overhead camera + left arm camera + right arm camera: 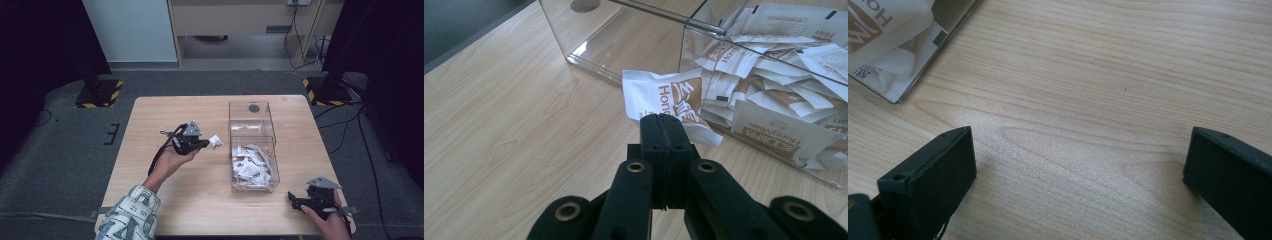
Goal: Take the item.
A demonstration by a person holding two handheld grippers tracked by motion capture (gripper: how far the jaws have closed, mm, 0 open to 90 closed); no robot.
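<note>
My left gripper (206, 143) is shut on a white and brown sachet (215, 141) and holds it just left of the clear plastic box (252, 127). In the left gripper view the two jaws are pressed together on the lower edge of the sachet (664, 97), with the box wall right behind it. The near compartment of the box holds several similar sachets (251, 162) (774, 75). My right gripper (295, 201) sits at the table's near right corner, open, its jaws wide apart over bare wood in the right gripper view (1078, 160).
The far compartment of the box (634, 40) is empty and has a round hole (254, 107) in its lid. A corner of the box with sachets (883, 45) shows in the right gripper view. The wooden table (165, 185) has bare room left of the box.
</note>
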